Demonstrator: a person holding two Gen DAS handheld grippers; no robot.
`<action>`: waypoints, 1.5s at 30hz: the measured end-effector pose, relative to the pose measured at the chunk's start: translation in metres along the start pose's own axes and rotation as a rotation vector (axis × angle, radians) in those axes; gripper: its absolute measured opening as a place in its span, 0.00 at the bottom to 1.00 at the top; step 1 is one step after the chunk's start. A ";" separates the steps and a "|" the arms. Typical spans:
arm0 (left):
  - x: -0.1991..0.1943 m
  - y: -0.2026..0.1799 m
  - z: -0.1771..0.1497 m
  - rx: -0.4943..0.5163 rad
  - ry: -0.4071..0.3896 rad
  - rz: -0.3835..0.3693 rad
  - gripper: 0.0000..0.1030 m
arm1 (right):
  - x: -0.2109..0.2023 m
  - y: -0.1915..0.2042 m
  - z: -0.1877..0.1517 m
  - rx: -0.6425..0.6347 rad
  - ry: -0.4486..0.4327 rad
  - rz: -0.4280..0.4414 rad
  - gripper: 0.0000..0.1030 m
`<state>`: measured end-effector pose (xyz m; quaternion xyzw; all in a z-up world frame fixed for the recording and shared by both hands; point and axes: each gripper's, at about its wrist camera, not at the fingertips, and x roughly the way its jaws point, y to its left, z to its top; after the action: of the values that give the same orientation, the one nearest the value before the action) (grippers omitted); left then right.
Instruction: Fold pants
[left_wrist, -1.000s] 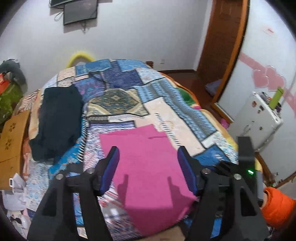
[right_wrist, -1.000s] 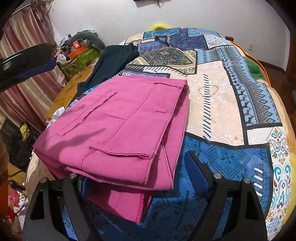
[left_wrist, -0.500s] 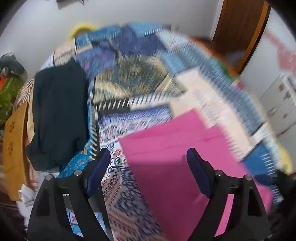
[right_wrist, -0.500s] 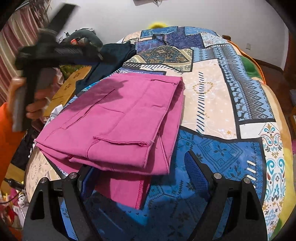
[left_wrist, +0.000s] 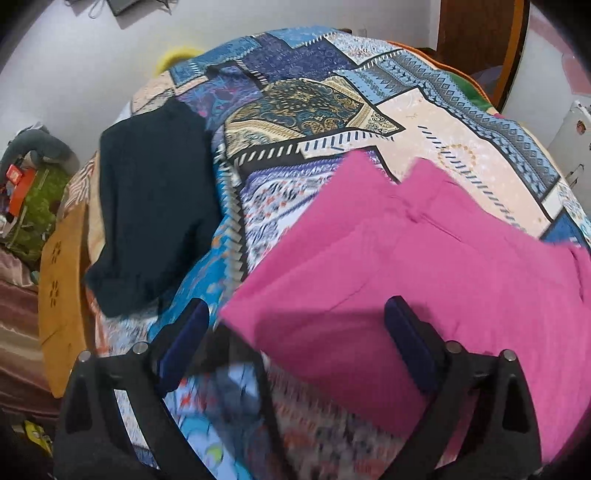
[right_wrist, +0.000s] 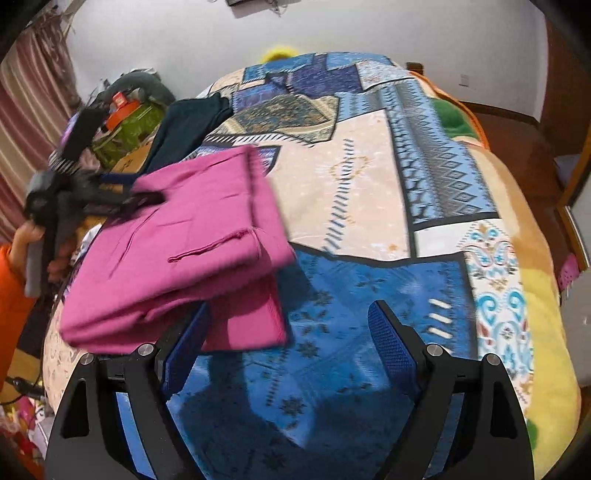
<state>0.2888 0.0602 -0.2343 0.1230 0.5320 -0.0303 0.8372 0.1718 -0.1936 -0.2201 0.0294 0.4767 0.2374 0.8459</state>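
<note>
The pink pants (left_wrist: 424, 266) lie folded in a thick stack on the patterned bedspread (left_wrist: 314, 107). In the right wrist view the pink pants (right_wrist: 184, 251) sit left of centre, with a lower layer sticking out at the front. My left gripper (left_wrist: 295, 339) is open, its jaws straddling the near corner of the pants from above, holding nothing. It also shows in the right wrist view (right_wrist: 144, 192) at the stack's far left edge. My right gripper (right_wrist: 291, 347) is open and empty, just in front and to the right of the stack.
A dark folded garment (left_wrist: 155, 221) lies on the bed to the left of the pants. A brown cardboard box (left_wrist: 62, 295) and clutter stand beside the bed's left edge. A white appliance (left_wrist: 569, 140) and a wooden door (left_wrist: 476, 33) are at the right.
My left gripper has swung down and left to the near corner of the pants. My right gripper has drawn back and to the right, so the stack now sits further left in its view.
</note>
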 end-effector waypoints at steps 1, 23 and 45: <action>-0.006 0.002 -0.007 -0.008 -0.003 0.000 0.94 | -0.003 -0.002 0.001 0.006 -0.007 -0.005 0.82; -0.084 -0.008 -0.088 -0.234 -0.135 -0.152 0.87 | -0.005 0.034 0.004 -0.024 -0.019 0.084 0.81; -0.112 0.001 -0.088 -0.127 -0.206 -0.080 0.49 | -0.016 0.042 0.006 -0.056 -0.045 0.077 0.51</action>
<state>0.1633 0.0734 -0.1693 0.0449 0.4486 -0.0426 0.8916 0.1540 -0.1620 -0.1924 0.0292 0.4495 0.2822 0.8470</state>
